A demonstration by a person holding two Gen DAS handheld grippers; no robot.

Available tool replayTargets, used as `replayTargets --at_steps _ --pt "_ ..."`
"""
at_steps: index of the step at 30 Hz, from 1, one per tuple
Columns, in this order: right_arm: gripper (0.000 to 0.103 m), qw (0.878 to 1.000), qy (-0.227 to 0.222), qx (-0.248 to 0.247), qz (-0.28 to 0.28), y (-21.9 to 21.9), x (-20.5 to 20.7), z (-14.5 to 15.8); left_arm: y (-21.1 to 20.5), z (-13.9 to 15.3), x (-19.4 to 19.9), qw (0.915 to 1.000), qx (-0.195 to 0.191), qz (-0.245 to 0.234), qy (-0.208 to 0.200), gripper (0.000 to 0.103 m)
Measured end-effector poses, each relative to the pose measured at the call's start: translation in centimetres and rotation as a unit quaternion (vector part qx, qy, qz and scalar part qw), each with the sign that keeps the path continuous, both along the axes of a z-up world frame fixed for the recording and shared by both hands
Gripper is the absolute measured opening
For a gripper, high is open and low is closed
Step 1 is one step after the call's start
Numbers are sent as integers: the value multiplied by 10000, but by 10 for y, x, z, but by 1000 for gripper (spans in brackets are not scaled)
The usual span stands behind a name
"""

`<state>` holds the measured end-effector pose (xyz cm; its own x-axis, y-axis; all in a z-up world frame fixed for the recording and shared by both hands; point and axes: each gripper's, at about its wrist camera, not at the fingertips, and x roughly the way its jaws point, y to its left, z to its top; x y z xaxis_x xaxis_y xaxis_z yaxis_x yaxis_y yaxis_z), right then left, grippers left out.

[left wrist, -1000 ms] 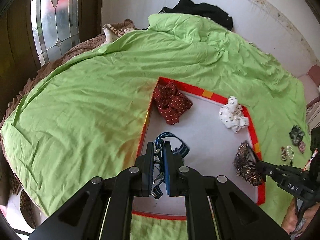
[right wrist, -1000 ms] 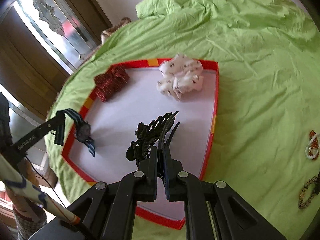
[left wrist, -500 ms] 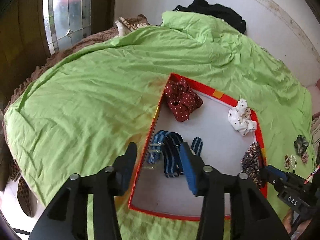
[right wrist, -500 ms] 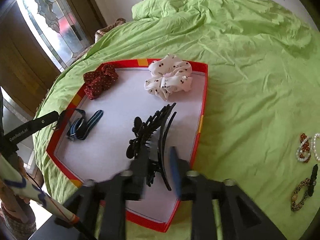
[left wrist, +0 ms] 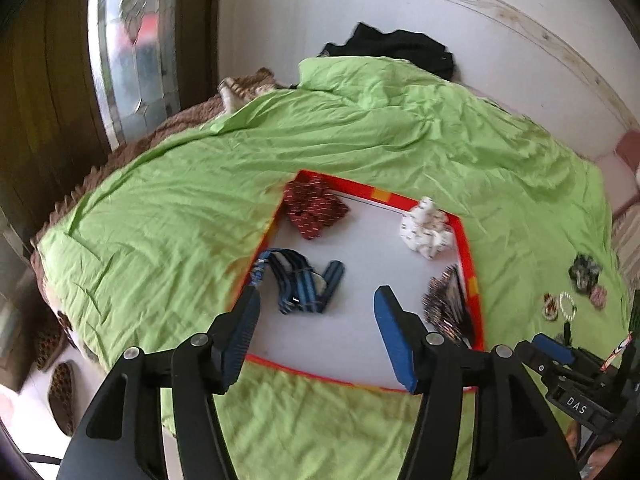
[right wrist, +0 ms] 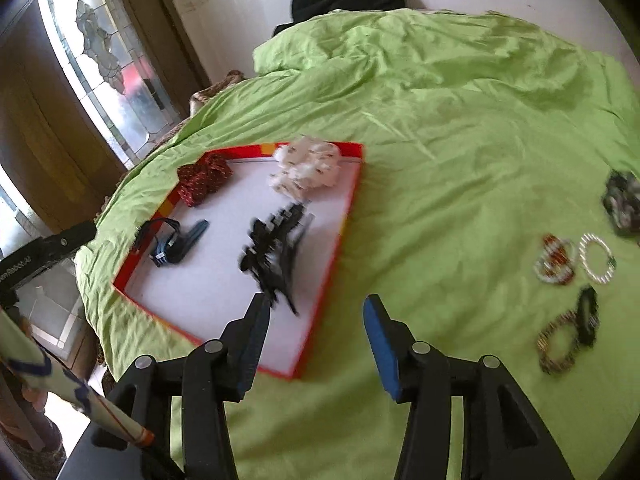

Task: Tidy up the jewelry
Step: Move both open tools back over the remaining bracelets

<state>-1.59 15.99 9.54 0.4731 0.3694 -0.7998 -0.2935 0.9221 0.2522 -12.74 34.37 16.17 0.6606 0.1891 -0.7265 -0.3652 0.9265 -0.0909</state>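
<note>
**Both grippers empty over tray, loose bracelets next**

Left gripper [left wrist: 316,300] hangs above the near edge of the tray [left wrist: 466,248], jaws wide apart, nothing held. Right gripper [right wrist: 316,312] also spread wide and empty, over the tray's near right corner.

In the tray: blue strap [left wrist: 300,284] near the left wall, black claw clip [right wrist: 276,248] toward the right side, red bow [left wrist: 314,210] in the far left corner, white scrunchie [left wrist: 426,228] at the far right. None touch each other.

Step, as I judge it: between placements. Four pieces are in, more remain outside. Out on the sheet, well right of the tray: red bead bracelet [right wrist: 554,258] just beside a pearl bracelet [right wrist: 598,258], a brown bracelet [right wrist: 558,344] touching a small black piece [right wrist: 587,314], and a dark scrunchie [right wrist: 622,202] farther back.

Next move likely calls for the right gripper to swing right, drop low over one bracelet and close on its band. Soft bedding gives under pressure; thin beads may slip, and the two neighbours could come up together.

Surface: rumpled green sheet [right wrist: 440,120] on a bed, brown blanket [left wrist: 160,140] edge showing left. Room: white wall, stained-glass door [right wrist: 104,68], black cloth [left wrist: 392,50] at the bed's head. Frames slightly blurred.
</note>
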Motion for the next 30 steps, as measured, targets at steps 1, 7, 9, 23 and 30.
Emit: replayTargets --at_steps 1,7,9,23,30 --pt "54 10000 5 -7 -58 -7 -3 -1 -12 2 -2 9999 117 -89 12 60" --pt "55 9988 26 -55 -476 -60 -22 -6 -71 7 -4 9963 374 -773 77 62" --pt "55 9981 34 -46 -620 -79 -25 -7 -88 9 -3 9946 438 -931 104 62" --pt "55 9799 19 -82 -1992 -238 -44 -11 -191 10 23 9814 418 -1847 308 66" --pt "55 9700 111 18 -2430 -291 -55 -16 -231 -12 45 9755 282 -2126 484 66"
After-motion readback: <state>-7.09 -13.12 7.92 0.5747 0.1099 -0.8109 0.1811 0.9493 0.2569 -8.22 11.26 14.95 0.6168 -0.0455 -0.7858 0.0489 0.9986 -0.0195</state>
